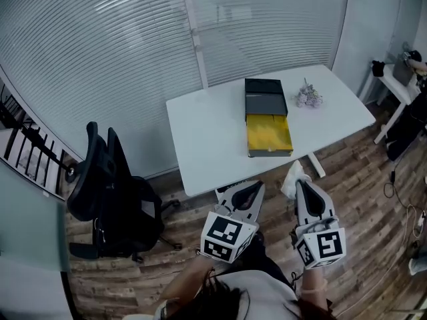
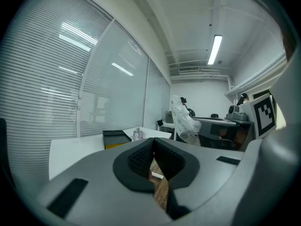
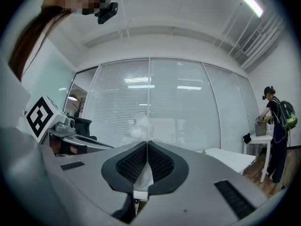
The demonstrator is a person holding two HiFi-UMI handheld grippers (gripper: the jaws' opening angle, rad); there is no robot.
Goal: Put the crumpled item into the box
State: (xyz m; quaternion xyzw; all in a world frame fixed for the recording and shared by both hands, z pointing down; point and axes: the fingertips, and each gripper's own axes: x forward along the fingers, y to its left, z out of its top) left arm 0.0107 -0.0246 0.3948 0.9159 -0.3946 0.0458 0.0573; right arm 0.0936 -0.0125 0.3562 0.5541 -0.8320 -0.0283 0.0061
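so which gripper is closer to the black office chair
Left. The left gripper sits right of the chair; the right gripper, shut on the crumpled item, is farther right, beyond the left one.

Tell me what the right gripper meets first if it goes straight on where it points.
Probably the glass wall. The right gripper, shut on the crumpled item, aims roughly at it. The table lies lower and to the right, though depth is unclear.

A white table (image 1: 207,132) stands on a wood-plank floor (image 1: 360,199). On its right half lies an open box (image 1: 268,133), dark part toward the far edge, yellow inside nearer. Just right of the dark part rests a small bunch of pale flowers (image 1: 308,97).
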